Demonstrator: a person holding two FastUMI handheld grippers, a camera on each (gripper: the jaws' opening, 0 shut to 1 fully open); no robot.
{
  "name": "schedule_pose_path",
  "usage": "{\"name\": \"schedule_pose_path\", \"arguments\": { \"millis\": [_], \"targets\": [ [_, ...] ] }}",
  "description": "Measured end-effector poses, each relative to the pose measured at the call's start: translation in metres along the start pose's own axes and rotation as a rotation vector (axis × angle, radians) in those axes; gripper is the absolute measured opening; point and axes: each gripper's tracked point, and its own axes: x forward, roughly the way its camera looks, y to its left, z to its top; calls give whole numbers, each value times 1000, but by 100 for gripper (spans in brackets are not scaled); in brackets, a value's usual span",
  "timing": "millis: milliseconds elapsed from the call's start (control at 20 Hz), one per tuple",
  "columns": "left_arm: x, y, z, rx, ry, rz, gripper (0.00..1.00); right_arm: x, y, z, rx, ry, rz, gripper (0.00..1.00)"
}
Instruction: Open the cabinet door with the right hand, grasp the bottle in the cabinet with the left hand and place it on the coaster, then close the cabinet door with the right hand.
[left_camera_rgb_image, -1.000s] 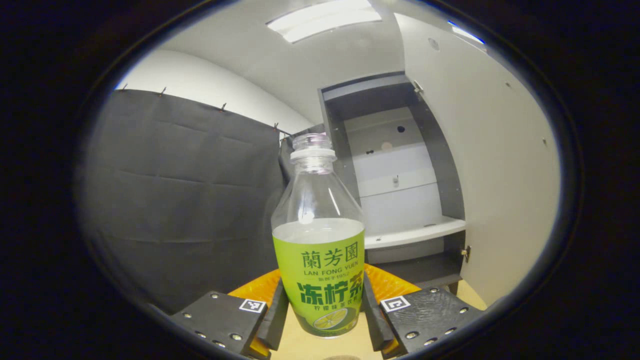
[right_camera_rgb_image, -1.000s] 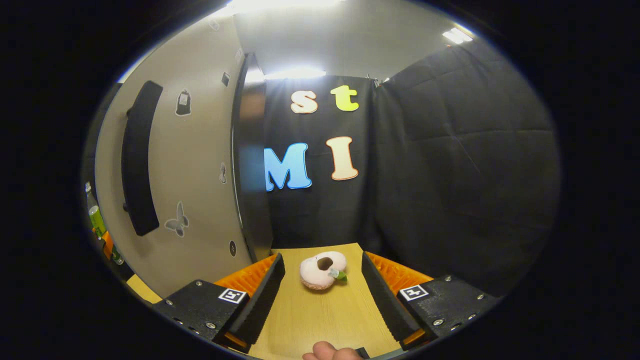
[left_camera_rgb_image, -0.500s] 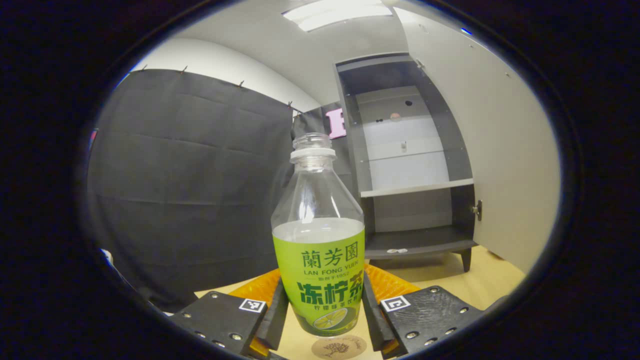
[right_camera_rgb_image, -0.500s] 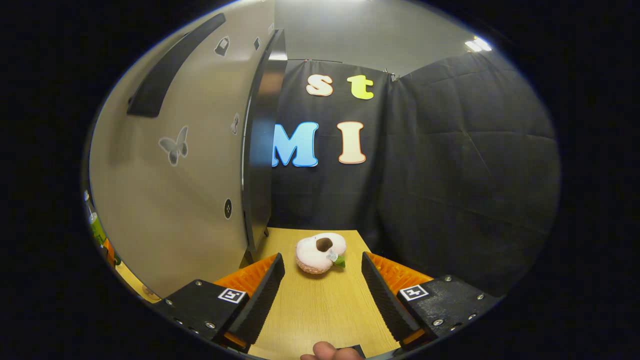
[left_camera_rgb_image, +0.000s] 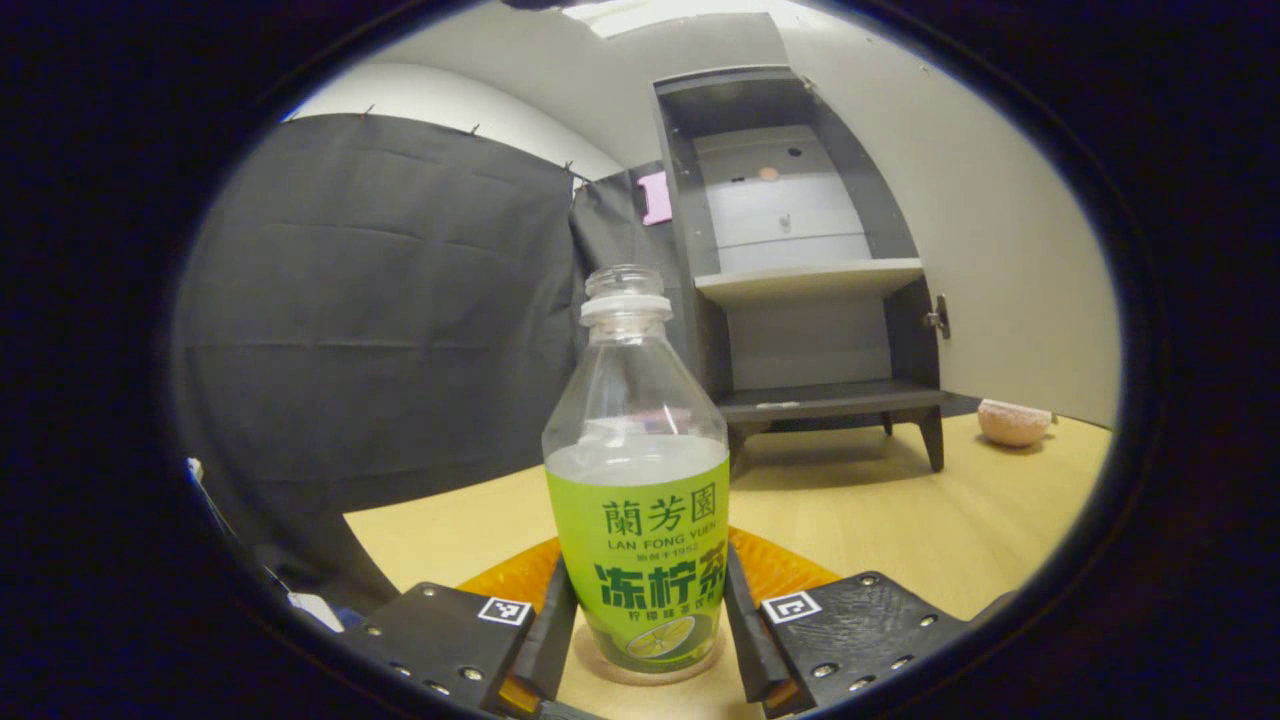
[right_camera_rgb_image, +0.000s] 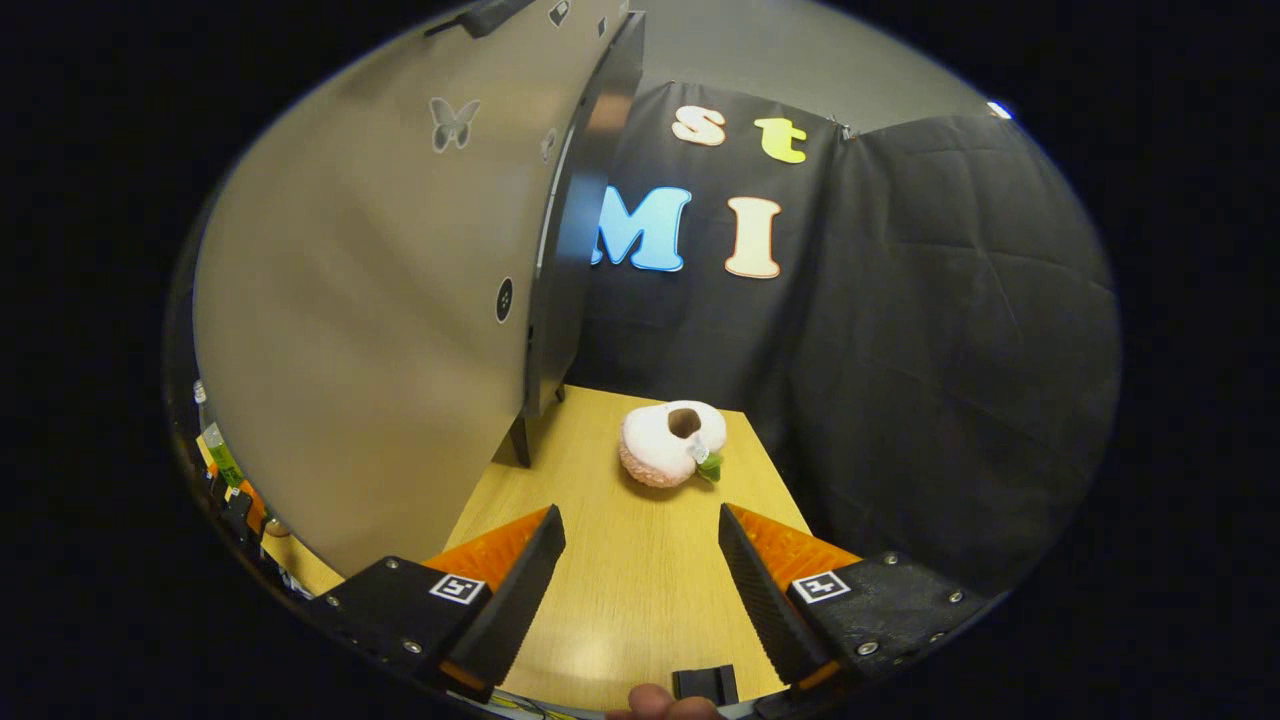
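You've lowered the bottle (left_camera_rgb_image: 636, 520) onto the coaster (left_camera_rgb_image: 640, 672), left gripper (left_camera_rgb_image: 640, 625) clamped on it, right gripper (right_camera_rgb_image: 640, 575) spread wide over table (right_camera_rgb_image: 620, 610), cabinet door (right_camera_rgb_image: 380, 330) open.

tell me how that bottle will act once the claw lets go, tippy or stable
The bottle looks tall and narrow, so a sideways knock from the left claw could tip it. It seems only part full, with the liquid low, which probably steadies it. The thin clear plastic likely dents under a hard squeeze.
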Motion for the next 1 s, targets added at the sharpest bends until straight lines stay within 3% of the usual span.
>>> {"name": "schedule_pose_path", "arguments": {
  "millis": [150,250,300,350,750,1000],
  "targets": [
    [0,-4,1,-3,-20,-27,68,0,2,4,18,-8,7,95],
    [-1,-2,4,-4,-27,-26,75,0,5,5,11,-11,10,95],
    [1,-2,4,-6,-30,-26,84,1,5,3,7,-8,8,96],
    [2,0,8,-7,-40,-18,80,1,6,2,8,-2,9,95],
    [-2,-2,44,-39,-83,-47,83,-1,14,5,1,1,22,96],
    [-6,-6,96,-38,-123,-70,80,-7,12,24,30,-22,25,95]
  ]
}}
